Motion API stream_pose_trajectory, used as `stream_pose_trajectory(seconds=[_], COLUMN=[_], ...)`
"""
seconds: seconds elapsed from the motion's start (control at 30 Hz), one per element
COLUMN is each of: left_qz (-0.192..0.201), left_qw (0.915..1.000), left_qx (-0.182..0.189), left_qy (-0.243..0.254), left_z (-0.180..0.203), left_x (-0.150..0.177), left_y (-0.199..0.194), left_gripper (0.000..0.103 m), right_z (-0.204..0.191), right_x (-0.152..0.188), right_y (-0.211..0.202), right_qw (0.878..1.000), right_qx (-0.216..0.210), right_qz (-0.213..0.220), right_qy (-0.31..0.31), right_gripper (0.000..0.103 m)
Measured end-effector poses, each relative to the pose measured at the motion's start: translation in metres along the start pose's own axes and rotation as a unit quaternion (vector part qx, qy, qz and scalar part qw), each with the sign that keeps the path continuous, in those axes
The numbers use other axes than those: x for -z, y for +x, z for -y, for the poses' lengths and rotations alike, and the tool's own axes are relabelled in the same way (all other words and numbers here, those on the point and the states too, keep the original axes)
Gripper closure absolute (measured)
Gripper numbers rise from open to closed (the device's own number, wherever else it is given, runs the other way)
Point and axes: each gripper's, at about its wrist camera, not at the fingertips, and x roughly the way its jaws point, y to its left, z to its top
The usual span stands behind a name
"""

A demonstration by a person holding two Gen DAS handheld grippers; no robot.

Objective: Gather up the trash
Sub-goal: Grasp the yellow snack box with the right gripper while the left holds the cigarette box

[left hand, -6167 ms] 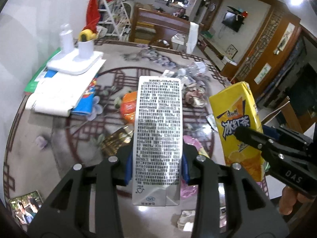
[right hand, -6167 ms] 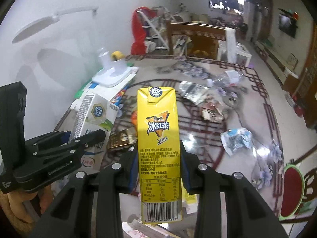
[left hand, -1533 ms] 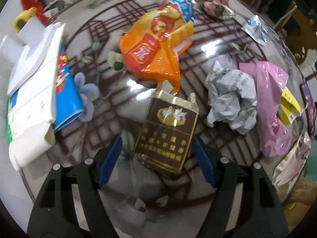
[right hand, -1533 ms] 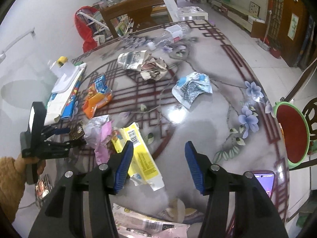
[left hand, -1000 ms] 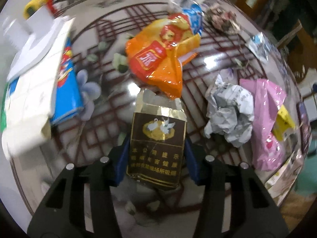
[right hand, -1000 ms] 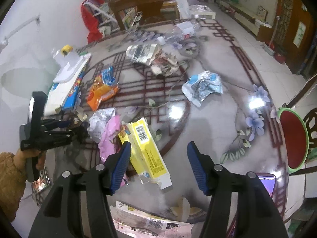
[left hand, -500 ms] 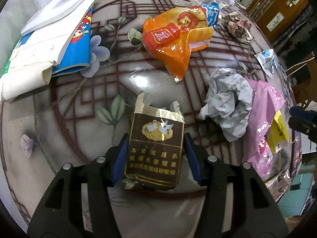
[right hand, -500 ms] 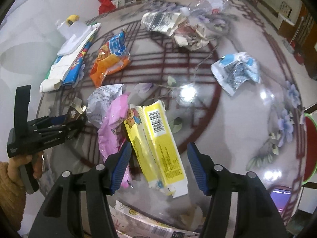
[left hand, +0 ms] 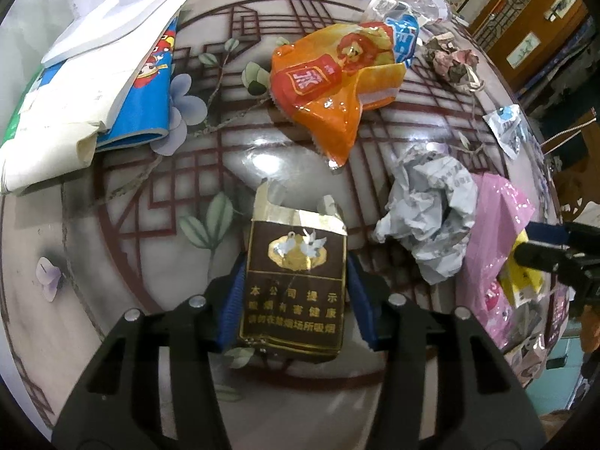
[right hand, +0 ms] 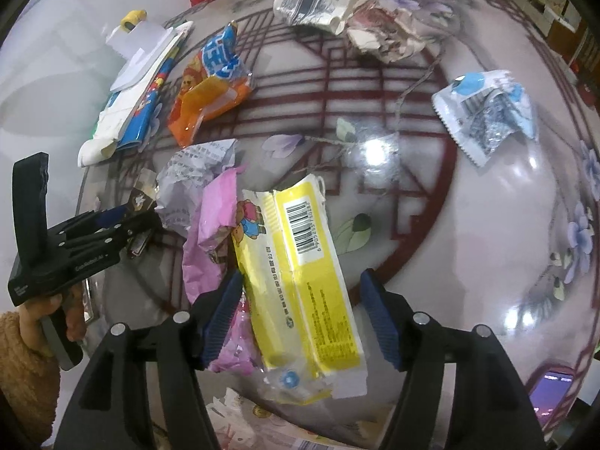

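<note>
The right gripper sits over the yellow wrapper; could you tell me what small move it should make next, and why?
Probably close the right gripper: its jaws, which have just been opening, straddle the yellow wrapper lying flat on the table without pinching it.

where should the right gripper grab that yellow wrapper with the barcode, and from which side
Probably across its narrow width near the lower half, coming straight down from above. The yellow wrapper lies flat and long on the table, running lengthwise between the open fingers of the right gripper. Its left edge overlaps the pink bag, so a pinch there may catch both.
</note>
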Motion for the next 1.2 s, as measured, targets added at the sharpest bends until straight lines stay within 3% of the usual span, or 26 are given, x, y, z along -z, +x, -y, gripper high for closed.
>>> stream_pose_trajectory(seconds=[0.37, 0.47, 0.53, 0.8, 0.93, 1.2], left_qz=[0.006, 0.010, 0.017, 0.089, 0.142, 0.227], left_qw=[0.9999, 0.9998, 0.9996, 0.9954, 0.9896, 0.9732], left_qx=[-0.003, -0.003, -0.003, 0.005, 0.011, 0.035], left_qy=[-0.013, -0.019, -0.024, -0.035, -0.022, 0.001], left_z=[-0.001, 0.000, 0.002, 0.019, 0.040, 0.081], left_x=[0.004, 0.006, 0.008, 0.004, -0.007, -0.023], left_y=[-0.001, -0.003, -0.006, -0.053, -0.090, -0.154], left_gripper=[0.055, 0.055, 0.055, 0.055, 0.055, 0.055], right_z=[-0.006, -0.010, -0.014, -0.022, -0.028, -0.037], right_x=[0.005, 0.009, 0.010, 0.007, 0.006, 0.015], right_y=[0.021, 0.019, 0.011, -0.057, -0.095, -0.143], right_qw=[1.000, 1.000, 1.000, 0.994, 0.987, 0.974], right_qx=[-0.006, -0.002, 0.003, 0.017, 0.016, 0.018], right_qz=[-0.029, -0.022, -0.005, 0.107, 0.159, 0.225], right_qy=[0.003, 0.000, -0.006, -0.005, -0.007, -0.014], right_gripper=[0.039, 0.056, 0.062, 0.063, 0.063, 0.062])
